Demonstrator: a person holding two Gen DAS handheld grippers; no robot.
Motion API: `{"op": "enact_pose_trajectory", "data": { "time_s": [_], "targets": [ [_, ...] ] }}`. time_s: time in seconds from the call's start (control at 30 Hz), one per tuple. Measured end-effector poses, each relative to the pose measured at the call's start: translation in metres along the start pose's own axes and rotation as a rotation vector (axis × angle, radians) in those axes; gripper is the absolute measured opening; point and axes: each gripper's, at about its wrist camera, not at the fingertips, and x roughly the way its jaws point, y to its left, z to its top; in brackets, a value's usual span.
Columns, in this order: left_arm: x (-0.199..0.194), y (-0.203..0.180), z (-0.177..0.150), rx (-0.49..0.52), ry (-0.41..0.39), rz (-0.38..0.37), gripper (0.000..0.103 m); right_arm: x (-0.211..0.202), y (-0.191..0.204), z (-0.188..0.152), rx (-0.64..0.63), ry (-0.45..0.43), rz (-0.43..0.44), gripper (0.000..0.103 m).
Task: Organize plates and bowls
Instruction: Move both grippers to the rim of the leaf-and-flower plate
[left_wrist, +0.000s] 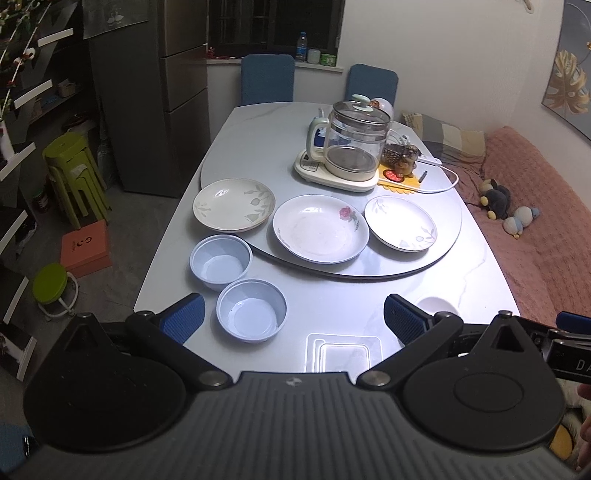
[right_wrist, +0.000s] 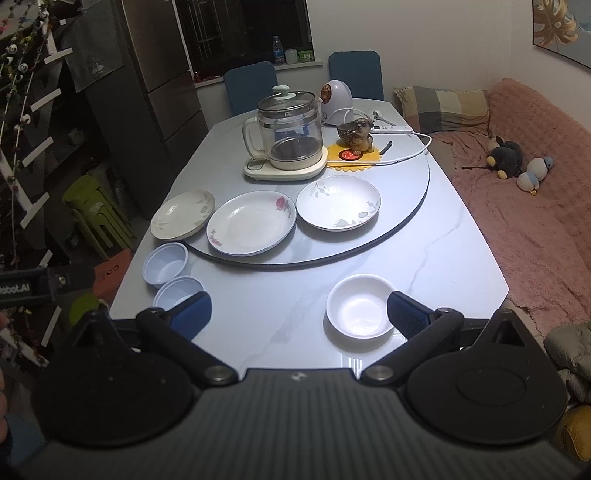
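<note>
Three plates lie in a row on the turntable: a cream leaf plate at left, a rose plate in the middle, a white leaf plate at right. Two pale blue bowls sit on the table in front, left. A white bowl sits front right. My left gripper is open and empty above the nearer blue bowl. My right gripper is open and empty, its right finger by the white bowl.
A glass kettle on its base, a dog figurine, a yellow mat and a white cable stand on the turntable's far side. Two blue chairs are behind the table. A pink sofa lies right, green stools left.
</note>
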Motion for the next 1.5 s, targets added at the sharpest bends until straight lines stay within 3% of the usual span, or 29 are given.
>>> {"op": "enact_pose_trajectory", "data": {
  "time_s": [0.3, 0.57, 1.03, 1.5],
  "targets": [
    [0.008, -0.007, 0.001, -0.084, 0.012, 0.071, 0.103, 0.017, -0.011, 0.013, -0.036, 0.007, 0.107, 0.103],
    [0.026, 0.030, 0.019, -0.093, 0.014, 0.097, 0.103, 0.046, 0.017, 0.035, -0.066, 0.010, 0.146, 0.103],
    [0.098, 0.118, 0.076, -0.106, 0.020, 0.044, 0.103, 0.114, 0.094, 0.077, -0.070, 0.012, 0.161, 0.101],
    [0.179, 0.169, 0.111, -0.118, 0.083, 0.027, 0.103, 0.183, 0.136, 0.109, -0.091, 0.055, 0.175, 0.099]
  ]
}}
